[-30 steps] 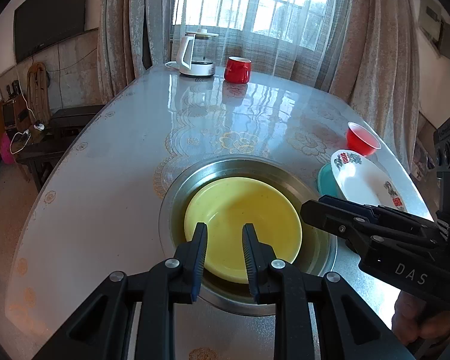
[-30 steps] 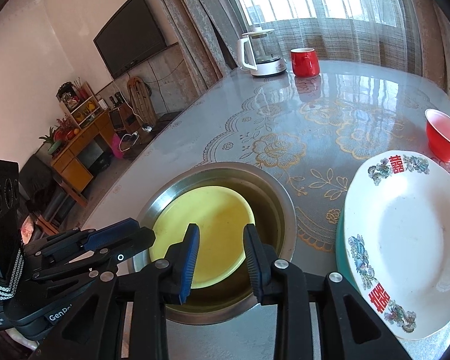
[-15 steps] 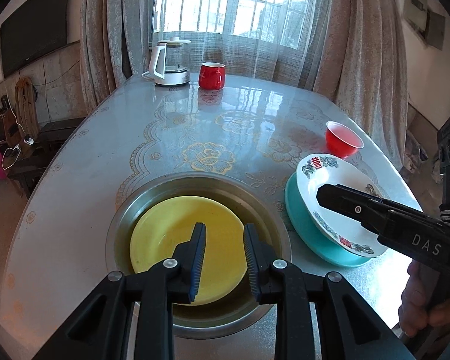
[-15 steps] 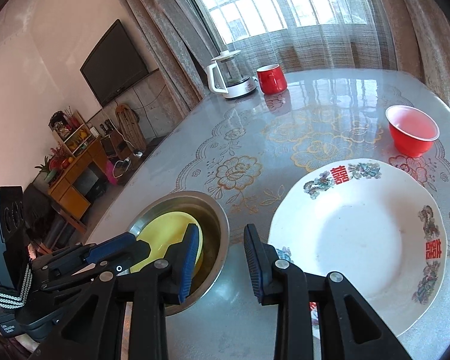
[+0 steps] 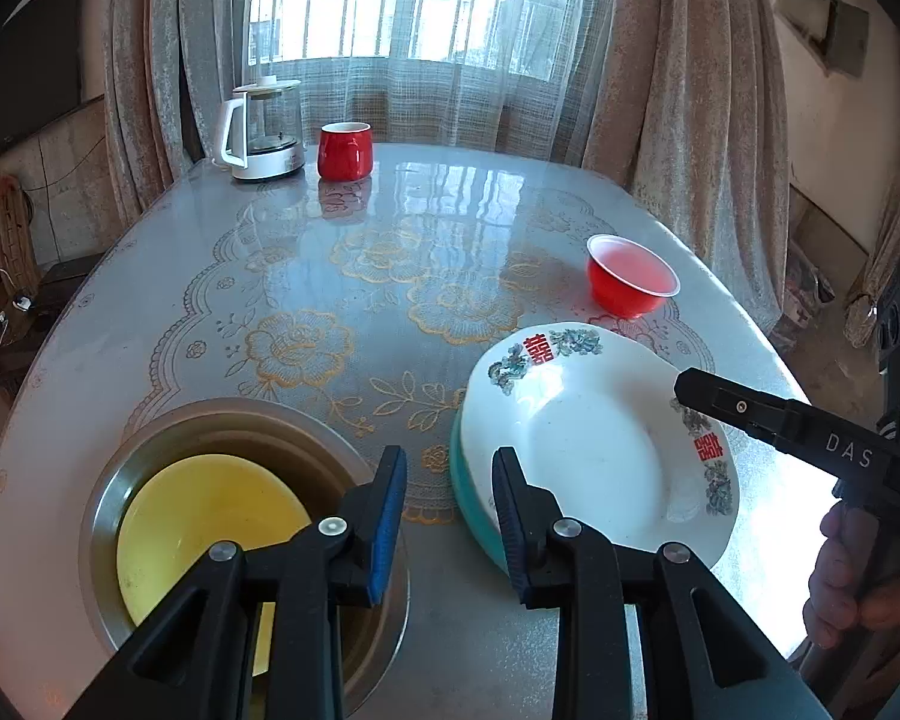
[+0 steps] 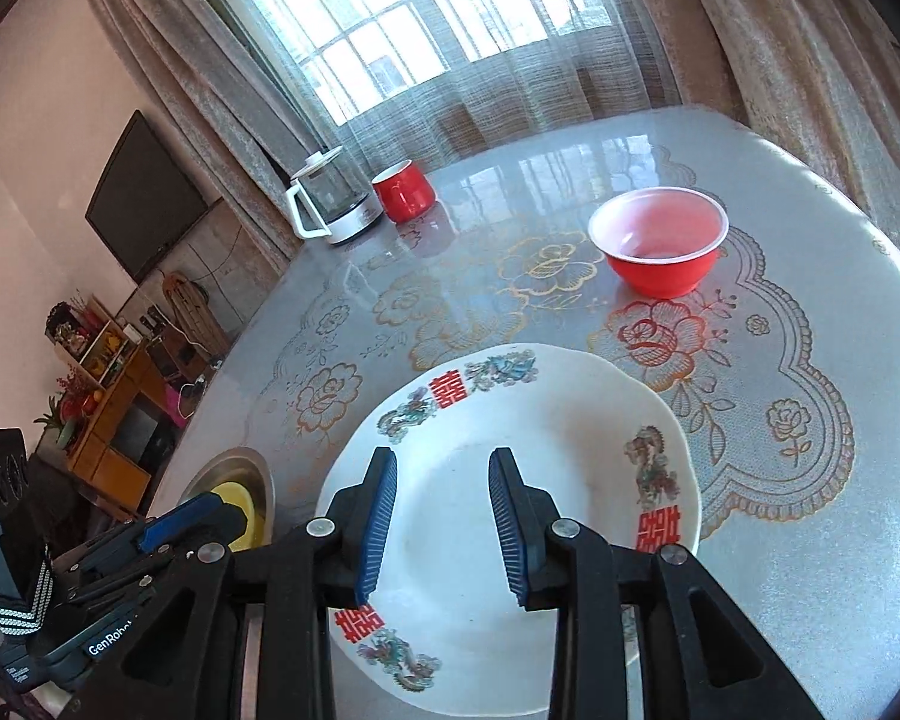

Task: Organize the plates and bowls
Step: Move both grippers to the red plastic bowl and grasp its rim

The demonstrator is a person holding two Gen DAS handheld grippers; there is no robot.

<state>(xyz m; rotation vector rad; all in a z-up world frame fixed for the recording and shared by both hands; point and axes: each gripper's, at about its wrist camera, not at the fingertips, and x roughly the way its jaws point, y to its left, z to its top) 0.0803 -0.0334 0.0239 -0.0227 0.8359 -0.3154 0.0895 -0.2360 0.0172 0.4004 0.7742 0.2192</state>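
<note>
A yellow plate [image 5: 204, 516] lies inside a metal basin [image 5: 234, 420] at the near left of the table. A white patterned plate [image 5: 588, 438] rests on a teal plate [image 5: 468, 492] at the near right; it also shows in the right wrist view [image 6: 522, 456]. A small red bowl [image 5: 630, 282] stands beyond it, also in the right wrist view [image 6: 660, 249]. My left gripper [image 5: 447, 504] is open and empty, hovering between the basin and the plate stack. My right gripper [image 6: 441, 516] is open and empty above the white plate's near part.
A glass kettle [image 5: 267, 129] and a red mug [image 5: 345, 150] stand at the table's far edge by the curtained window. The table [image 5: 390, 276] has a glossy floral cover. A TV and shelves [image 6: 108, 408] are off to the left.
Both grippers have swung right, from over the basin with the yellow plate toward the white plate stack. Both stayed open and empty.
</note>
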